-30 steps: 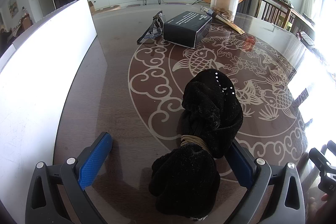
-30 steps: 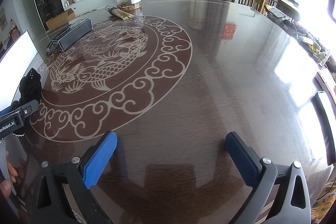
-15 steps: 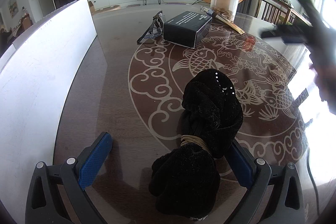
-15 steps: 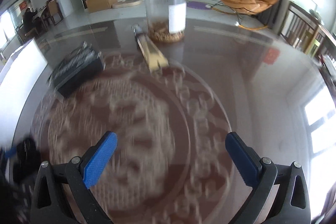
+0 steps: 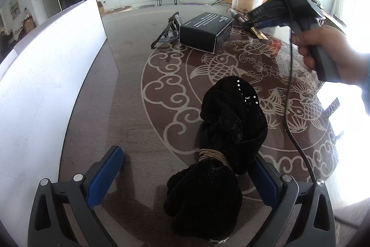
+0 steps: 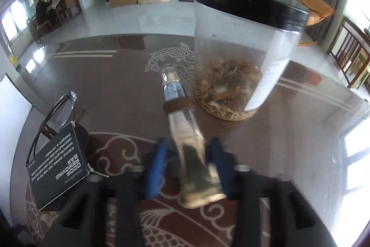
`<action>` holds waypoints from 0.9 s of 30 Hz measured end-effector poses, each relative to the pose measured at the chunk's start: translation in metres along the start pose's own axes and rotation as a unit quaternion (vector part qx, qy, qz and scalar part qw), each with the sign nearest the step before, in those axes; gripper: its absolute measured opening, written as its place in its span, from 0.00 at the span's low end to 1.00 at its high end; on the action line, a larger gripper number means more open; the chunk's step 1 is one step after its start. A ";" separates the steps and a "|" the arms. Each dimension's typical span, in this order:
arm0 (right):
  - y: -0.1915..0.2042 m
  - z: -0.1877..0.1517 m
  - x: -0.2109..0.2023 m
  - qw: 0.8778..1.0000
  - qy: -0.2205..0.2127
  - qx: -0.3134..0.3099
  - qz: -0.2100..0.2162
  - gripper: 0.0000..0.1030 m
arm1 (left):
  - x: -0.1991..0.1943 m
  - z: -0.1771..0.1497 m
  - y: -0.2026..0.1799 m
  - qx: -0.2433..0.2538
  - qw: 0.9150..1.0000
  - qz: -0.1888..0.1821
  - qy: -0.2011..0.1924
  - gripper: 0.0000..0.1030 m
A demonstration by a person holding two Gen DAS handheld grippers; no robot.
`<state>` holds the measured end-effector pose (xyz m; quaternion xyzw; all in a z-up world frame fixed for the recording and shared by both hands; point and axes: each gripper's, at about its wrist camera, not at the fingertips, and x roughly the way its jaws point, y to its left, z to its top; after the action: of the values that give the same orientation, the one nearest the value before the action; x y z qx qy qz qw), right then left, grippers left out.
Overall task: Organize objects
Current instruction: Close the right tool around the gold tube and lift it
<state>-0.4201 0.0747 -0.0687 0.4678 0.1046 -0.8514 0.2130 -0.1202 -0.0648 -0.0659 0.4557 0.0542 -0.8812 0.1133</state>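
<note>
A black fuzzy cloth bundle [image 5: 231,122], tied with a tan band, lies on the table between the fingers of my open left gripper [image 5: 187,155], close against the right finger. Far across the table, a hand holds my right gripper [image 5: 252,23] next to the black box [image 5: 205,31]. In the right wrist view its jaws are closing on a long clear packet [image 6: 185,131] with a brown band, which lies between the blue pads of the right gripper [image 6: 189,142]. The pads sit against its sides. The picture there is blurred.
A clear jar [image 6: 242,50] with a black lid and dried bits inside stands just beyond the packet. Safety glasses [image 6: 62,108] lie left of the black box [image 6: 57,166]. A white board [image 5: 46,85] stands along the left of the patterned table [image 5: 129,108].
My right gripper swept across the table to the jar and narrowed from wide open onto the clear packet. It and the hand came into the left wrist view. The left gripper and cloth kept still.
</note>
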 end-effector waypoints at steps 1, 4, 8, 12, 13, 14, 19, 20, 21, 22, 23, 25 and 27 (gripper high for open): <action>0.002 -0.007 -0.004 1.000 0.000 -0.002 -0.001 0.29 | 0.000 0.000 0.000 0.000 1.000 0.000 0.000 1.00; 0.007 -0.045 -0.028 1.000 -0.001 0.001 0.000 0.29 | 0.000 0.000 0.000 0.000 1.000 0.000 0.000 1.00; 0.012 -0.126 -0.078 0.999 -0.002 0.027 -0.031 0.29 | 0.000 0.000 -0.001 0.000 1.000 0.000 0.000 1.00; 0.029 -0.221 -0.141 0.994 -0.014 0.081 -0.068 0.29 | 0.000 0.000 0.000 0.000 1.000 0.000 0.000 1.00; 0.038 -0.241 -0.154 0.992 -0.018 0.098 -0.073 0.29 | 0.000 0.000 0.000 0.000 1.000 0.000 0.000 1.00; 0.046 -0.255 -0.164 0.991 -0.022 0.111 -0.075 0.29 | 0.000 0.000 0.000 0.000 1.000 0.000 0.000 1.00; 0.068 -0.305 -0.200 0.985 -0.050 0.143 -0.079 0.29 | 0.000 0.000 0.000 0.000 1.000 0.000 0.000 1.00; 0.073 -0.307 -0.197 0.986 -0.052 0.139 -0.081 0.30 | 0.000 0.000 0.000 0.000 1.000 0.000 0.000 1.00; 0.075 -0.307 -0.197 0.986 -0.050 0.133 -0.083 0.33 | 0.000 0.000 0.000 0.000 1.000 0.000 0.000 1.00; 0.076 -0.306 -0.195 0.987 -0.050 0.129 -0.080 0.44 | 0.000 0.000 0.000 0.000 1.000 0.000 0.000 1.00; 0.077 -0.305 -0.194 0.987 -0.050 0.127 -0.080 0.51 | 0.000 0.000 0.000 0.000 1.000 0.000 0.000 1.00; 0.075 -0.302 -0.190 0.987 -0.046 0.127 -0.088 0.73 | 0.000 0.000 0.000 0.000 1.000 0.000 0.000 1.00; 0.075 -0.301 -0.189 0.987 -0.045 0.126 -0.089 0.73 | 0.000 0.000 0.000 0.000 1.000 0.000 0.000 1.00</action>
<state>-0.0698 0.1715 -0.0708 0.4407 0.0276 -0.8936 0.0806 -0.1203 -0.0646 -0.0663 0.4554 0.0544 -0.8814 0.1132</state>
